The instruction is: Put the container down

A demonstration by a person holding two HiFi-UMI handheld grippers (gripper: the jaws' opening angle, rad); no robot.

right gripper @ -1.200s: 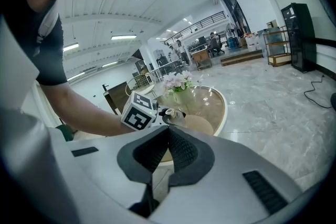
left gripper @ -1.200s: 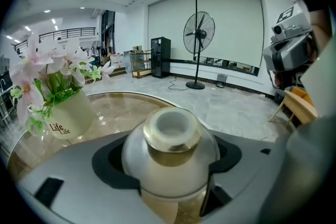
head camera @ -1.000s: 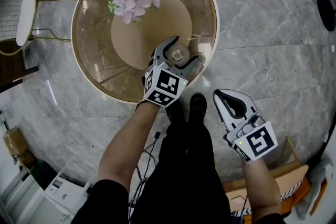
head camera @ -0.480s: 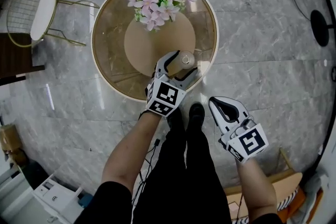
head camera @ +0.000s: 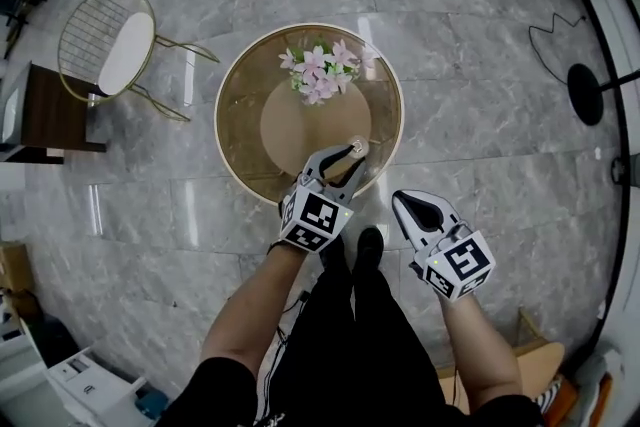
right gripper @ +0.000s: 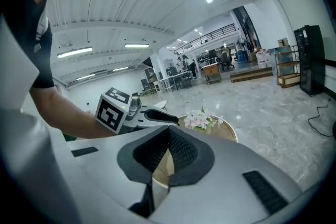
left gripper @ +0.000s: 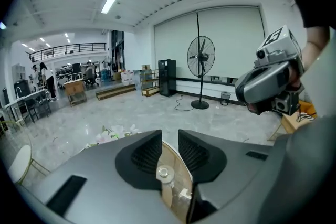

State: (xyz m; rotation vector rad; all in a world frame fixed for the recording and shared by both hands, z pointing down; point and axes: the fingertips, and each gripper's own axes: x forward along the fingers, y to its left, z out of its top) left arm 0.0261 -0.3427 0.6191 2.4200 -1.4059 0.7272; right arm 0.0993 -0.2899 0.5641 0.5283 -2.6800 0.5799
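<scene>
Container on the glass table's near edge, grippers held above, open floor all round
The small capped container (head camera: 357,147) stands just beyond the left gripper (head camera: 343,160), whose jaws have just been closing to a narrow, empty gap. The right gripper (head camera: 403,203) is closed and empty over the marble floor (head camera: 500,155). Flowers (head camera: 322,70) sit across the table (head camera: 240,130).

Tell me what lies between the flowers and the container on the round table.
Nothing: in the head view only bare glass tabletop runs from the flowers to the container, with the table's tan round base showing through it.
</scene>
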